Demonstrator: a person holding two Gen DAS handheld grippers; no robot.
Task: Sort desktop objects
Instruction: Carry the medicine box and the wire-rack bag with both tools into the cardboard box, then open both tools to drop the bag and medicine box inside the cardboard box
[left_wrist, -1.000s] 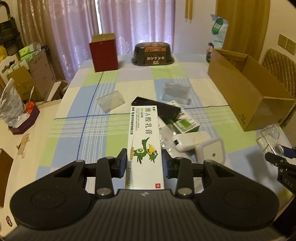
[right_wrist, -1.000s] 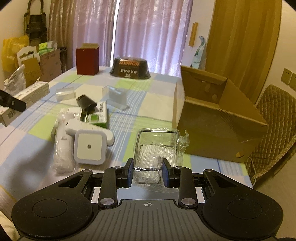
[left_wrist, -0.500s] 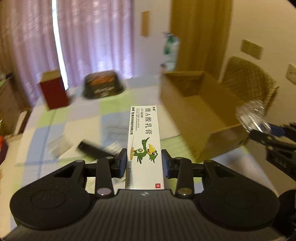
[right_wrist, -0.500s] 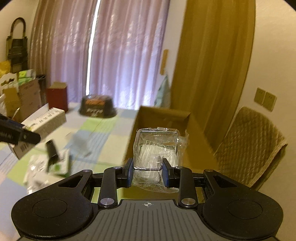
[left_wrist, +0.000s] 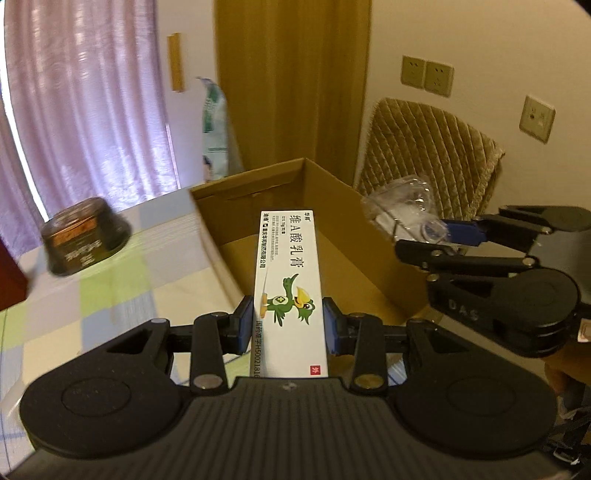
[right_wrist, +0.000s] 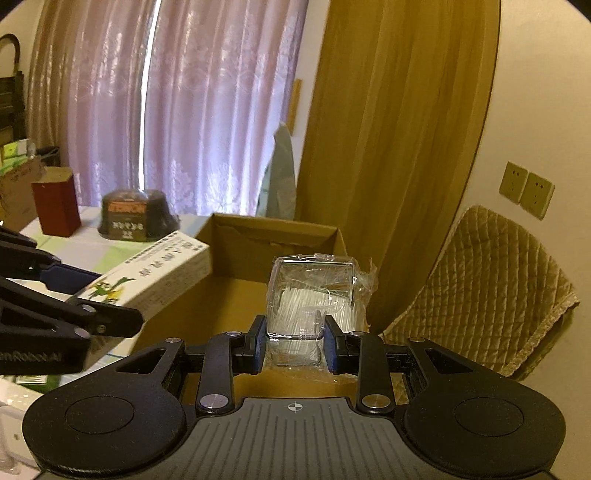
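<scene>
My left gripper is shut on a long white ointment box with a green bird on it, held above the open cardboard box. In the right wrist view that ointment box pokes in from the left. My right gripper is shut on a clear plastic box wrapped in crinkled film, also over the cardboard box. From the left wrist the right gripper shows at right with the clear plastic box in it.
A checked tablecloth covers the table left of the cardboard box. A dark bowl-shaped tub and a red box stand at the far end. A quilted chair stands right of the box, curtains behind.
Both grippers have lifted and swung right, from above the pile of items on the table to above the cardboard box. Each still holds its item.
</scene>
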